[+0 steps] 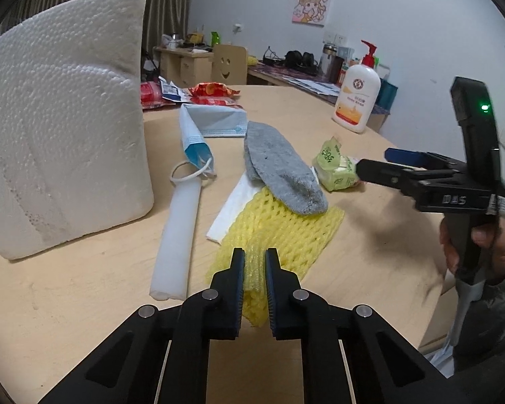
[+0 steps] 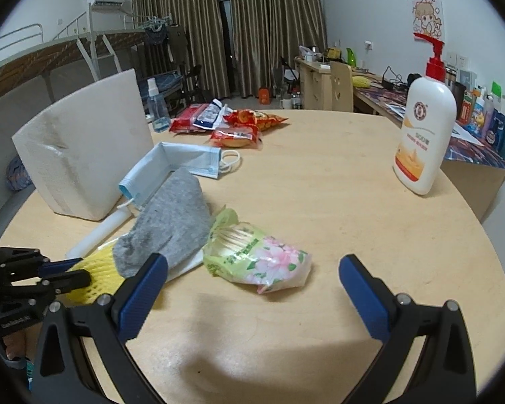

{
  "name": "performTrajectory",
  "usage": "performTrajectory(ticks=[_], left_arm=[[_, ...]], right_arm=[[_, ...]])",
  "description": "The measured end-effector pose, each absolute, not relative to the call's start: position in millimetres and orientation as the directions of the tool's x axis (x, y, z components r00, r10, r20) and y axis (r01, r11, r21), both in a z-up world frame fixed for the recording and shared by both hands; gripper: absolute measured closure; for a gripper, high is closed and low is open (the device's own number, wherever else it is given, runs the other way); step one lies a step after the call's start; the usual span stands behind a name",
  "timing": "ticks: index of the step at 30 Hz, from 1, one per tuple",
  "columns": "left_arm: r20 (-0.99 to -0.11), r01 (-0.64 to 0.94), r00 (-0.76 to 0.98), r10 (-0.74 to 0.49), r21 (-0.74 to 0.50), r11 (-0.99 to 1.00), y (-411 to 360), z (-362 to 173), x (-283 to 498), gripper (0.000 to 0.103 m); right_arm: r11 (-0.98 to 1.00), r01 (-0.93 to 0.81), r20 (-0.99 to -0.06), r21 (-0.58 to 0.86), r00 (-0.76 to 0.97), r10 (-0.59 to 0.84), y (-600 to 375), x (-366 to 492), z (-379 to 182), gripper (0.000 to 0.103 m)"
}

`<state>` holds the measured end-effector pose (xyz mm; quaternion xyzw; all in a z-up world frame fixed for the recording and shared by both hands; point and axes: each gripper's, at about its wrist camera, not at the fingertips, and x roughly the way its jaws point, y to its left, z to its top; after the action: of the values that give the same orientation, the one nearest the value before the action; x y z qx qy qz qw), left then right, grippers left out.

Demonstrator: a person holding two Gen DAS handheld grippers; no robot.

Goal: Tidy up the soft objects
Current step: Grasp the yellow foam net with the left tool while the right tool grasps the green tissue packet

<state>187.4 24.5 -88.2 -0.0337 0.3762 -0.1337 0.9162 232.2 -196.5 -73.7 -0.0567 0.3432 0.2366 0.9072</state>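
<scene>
A yellow foam net [image 1: 286,232] lies flat on the round wooden table [image 1: 84,289], and my left gripper [image 1: 254,266] is shut on its near edge; the same grip shows in the right wrist view, net [image 2: 97,271] and left gripper [image 2: 72,274]. A grey sock [image 1: 279,168] [image 2: 171,222] rests over the net's far end and a white tissue [image 1: 232,208]. A green tissue pack [image 1: 336,171] [image 2: 252,256] lies beside the sock. My right gripper [image 2: 252,286] stands open in front of that pack, nothing between its fingers; it also reaches in from the right [image 1: 373,165].
A big white foam block [image 1: 60,118] [image 2: 84,148] stands at the left. A white foam tube [image 1: 180,232], blue face masks [image 1: 212,121] [image 2: 171,161], snack packets [image 2: 235,124] and a lotion pump bottle [image 1: 357,97] [image 2: 424,134] sit on the table. A hand [image 1: 481,245] holds the right gripper.
</scene>
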Motion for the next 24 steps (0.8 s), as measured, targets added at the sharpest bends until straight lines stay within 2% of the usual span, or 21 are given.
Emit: performTrajectory(ticks=[6, 12, 22, 24], left_arm=[[-0.663, 0.249, 0.685, -0.303, -0.178, 0.952, 23, -86, 184, 0.091], [-0.658, 0.263, 0.679, -0.327, -0.198, 0.944, 23, -85, 182, 0.091], [-0.647, 0.269, 0.684, -0.337, -0.207, 0.941, 25, -84, 181, 0.091], [-0.645, 0.271, 0.684, -0.340, -0.208, 0.940, 25, -84, 181, 0.091]], right_arm=[[0.885, -0.464, -0.680, 0.018, 0.643, 0.351, -190, 242, -78, 0.000], [0.874, -0.484, -0.722, 0.046, 0.588, 0.364, -184, 255, -83, 0.000], [0.866, -0.499, -0.750, -0.031, 0.584, 0.310, -170, 253, -92, 0.000], [0.854, -0.520, -0.748, -0.029, 0.577, 0.326, -174, 251, -90, 0.008]])
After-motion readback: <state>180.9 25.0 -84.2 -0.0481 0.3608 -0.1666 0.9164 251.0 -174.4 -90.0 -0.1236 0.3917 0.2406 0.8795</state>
